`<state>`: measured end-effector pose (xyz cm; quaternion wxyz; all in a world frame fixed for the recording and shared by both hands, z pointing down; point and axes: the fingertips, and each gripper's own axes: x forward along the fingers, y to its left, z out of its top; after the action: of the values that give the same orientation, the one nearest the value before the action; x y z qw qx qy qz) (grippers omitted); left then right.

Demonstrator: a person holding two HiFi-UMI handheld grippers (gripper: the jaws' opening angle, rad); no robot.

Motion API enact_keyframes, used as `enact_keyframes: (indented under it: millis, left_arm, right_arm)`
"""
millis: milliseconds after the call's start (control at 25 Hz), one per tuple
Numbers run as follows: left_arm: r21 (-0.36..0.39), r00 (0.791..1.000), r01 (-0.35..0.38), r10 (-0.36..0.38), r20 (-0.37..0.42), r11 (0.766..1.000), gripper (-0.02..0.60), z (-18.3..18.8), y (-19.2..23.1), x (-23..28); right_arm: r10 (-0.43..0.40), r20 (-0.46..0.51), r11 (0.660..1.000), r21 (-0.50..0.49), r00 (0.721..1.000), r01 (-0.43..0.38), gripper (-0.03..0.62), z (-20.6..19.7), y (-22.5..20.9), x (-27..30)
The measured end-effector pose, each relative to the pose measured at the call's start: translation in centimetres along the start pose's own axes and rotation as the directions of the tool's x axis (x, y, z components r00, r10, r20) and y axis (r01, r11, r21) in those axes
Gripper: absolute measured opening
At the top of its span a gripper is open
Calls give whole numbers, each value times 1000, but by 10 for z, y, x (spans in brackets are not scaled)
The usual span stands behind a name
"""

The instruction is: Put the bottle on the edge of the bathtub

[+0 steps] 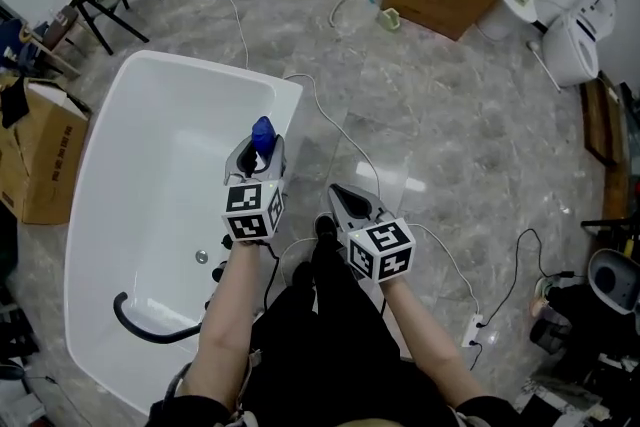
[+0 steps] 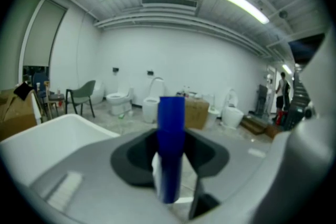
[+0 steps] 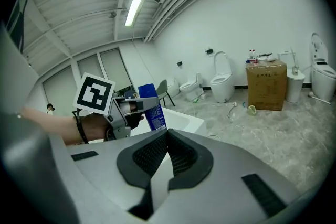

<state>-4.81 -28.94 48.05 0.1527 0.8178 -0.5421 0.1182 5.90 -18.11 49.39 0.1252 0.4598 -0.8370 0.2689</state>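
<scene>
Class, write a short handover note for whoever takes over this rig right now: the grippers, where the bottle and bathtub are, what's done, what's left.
Left gripper: shut on the blue bottle, held roughly upright over the white bathtub, by the rim nearest the person.
Right gripper: shut, empty, off to the side of the tub.
Done: bottle is in the grip.
Left: lower it onto the tub's edge and release.

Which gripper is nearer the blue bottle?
Left. The left gripper grips the blue bottle above the bathtub; the right gripper, shut and empty, hangs apart to its right over the floor.
</scene>
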Motion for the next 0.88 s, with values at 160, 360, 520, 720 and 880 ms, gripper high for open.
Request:
enact_keyframes:
  millis: [160, 360, 520, 720, 880]
  left_arm:
    - [-1, 999, -37, 37, -7, 999, 158, 1, 11, 38]
    - [-1, 998, -61, 61, -22, 998, 158, -1, 22, 83]
    - [-13, 997, -80, 79, -22, 997, 160, -2, 35, 112]
    - [-15, 995, -100, 100, -18, 995, 159, -5, 49, 152]
    - [-11, 993, -113, 112, -27, 994, 158, -9, 57, 180]
  right_arm:
    - [39, -43, 999, 6, 998, -39, 3, 5, -24, 27]
    - [76, -85, 997, 2, 993, -76, 3, 7, -52, 61]
    - [89, -114, 996, -12, 989, -91, 3, 11, -68, 89]
    - [97, -128, 995, -22, 987, -100, 3, 16, -86, 116]
    - [97, -132, 995, -7, 987, -98, 3, 19, -96, 130]
